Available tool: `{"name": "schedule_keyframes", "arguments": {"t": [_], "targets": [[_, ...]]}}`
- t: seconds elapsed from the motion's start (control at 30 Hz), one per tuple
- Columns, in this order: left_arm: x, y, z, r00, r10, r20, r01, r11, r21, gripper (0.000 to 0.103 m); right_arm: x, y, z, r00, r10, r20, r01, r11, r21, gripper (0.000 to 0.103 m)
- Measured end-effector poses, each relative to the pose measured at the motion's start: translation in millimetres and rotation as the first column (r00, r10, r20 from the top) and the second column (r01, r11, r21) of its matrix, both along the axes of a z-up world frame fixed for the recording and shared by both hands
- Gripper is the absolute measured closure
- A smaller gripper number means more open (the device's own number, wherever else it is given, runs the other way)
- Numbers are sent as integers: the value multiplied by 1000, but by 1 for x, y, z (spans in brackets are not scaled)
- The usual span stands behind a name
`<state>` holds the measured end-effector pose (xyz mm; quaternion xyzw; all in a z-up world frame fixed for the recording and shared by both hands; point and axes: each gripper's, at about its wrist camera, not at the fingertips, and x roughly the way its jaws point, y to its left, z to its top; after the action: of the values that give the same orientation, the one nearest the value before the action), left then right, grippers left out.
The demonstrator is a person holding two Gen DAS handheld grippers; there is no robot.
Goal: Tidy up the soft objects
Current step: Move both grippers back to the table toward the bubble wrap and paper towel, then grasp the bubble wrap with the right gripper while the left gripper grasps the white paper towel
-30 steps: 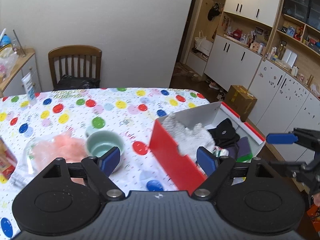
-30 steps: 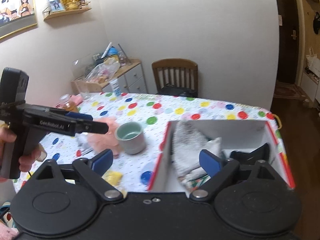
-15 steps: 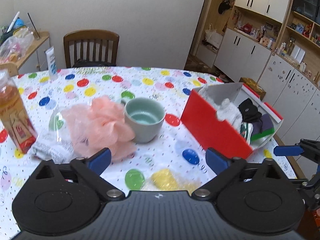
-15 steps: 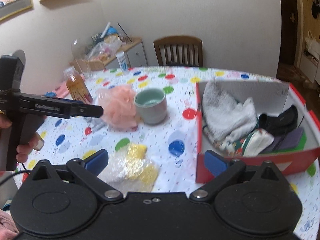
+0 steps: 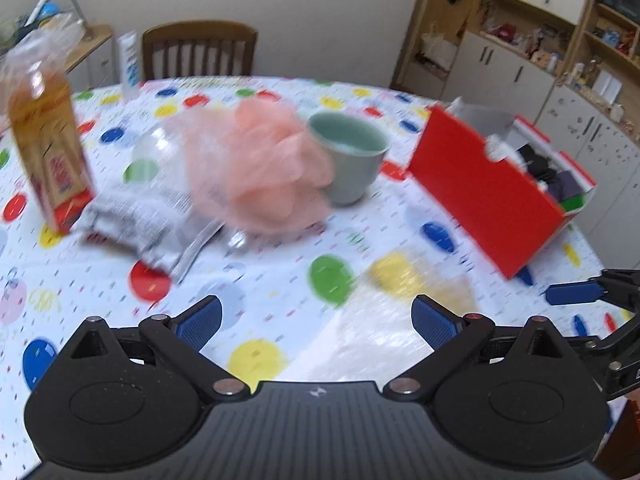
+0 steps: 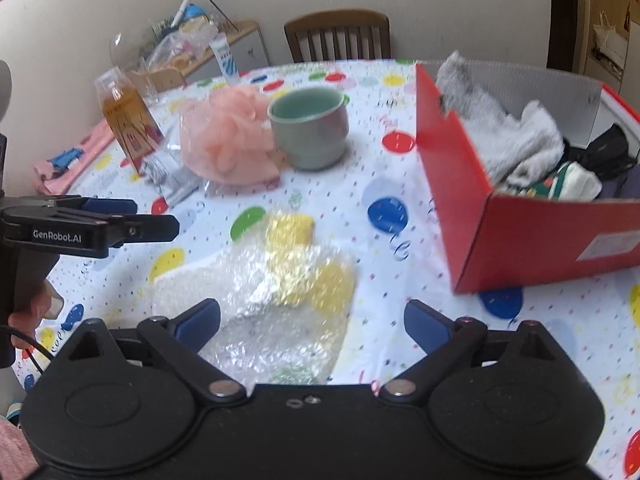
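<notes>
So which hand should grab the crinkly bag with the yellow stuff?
Probably the right. The right gripper has its fingers spread open with the crinkly bag lying directly ahead between them. From the left gripper the bag sits off toward one finger, so it would need shifting first.

Both hand-held grippers [image 5: 316, 320] [image 6: 312, 322] wide open

Pink mesh sponge [image 6: 226, 136] is looking soft and netted; cup [image 6: 308, 132] is showing smooth glazed ceramic. Bubble wrap [image 6: 276, 320] is glinting glossy plastic. Red box [image 6: 520, 232] is appearing matt cardboard.
</notes>
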<state>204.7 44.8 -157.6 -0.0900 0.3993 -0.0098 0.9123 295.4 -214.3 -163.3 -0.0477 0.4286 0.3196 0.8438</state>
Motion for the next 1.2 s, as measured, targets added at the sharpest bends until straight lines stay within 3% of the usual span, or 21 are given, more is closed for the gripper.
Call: {"name": "schedule_keyframes", "arguments": {"t": [0.4,0.77,0.93,1.03,1.1,1.2], "targets": [[-17,14,-23,999,-36,-14,36,999,26,1,-5,40,-41,999,-14,-52,8,994,-111,7],[-24,12,-29,997,-79,-1,79,996,32,1,-20,61,-55,999,36,-6,-36,968,-248,18],[-25,9,-30,996,-93,9,93,995,32,1,-27,65,-50,998,68,11,-63,966,-252,37],[-25,8,-29,995,-104,14,103,994,33,1,-31,68,-48,995,101,12,-95,963,-254,54],[-26,6,-29,993,-119,19,118,992,37,1,-32,68,-46,994,109,14,-102,962,-255,71],[-26,2,-28,989,-146,25,145,988,45,1,-28,63,-44,997,83,0,-80,969,-235,84]]}}
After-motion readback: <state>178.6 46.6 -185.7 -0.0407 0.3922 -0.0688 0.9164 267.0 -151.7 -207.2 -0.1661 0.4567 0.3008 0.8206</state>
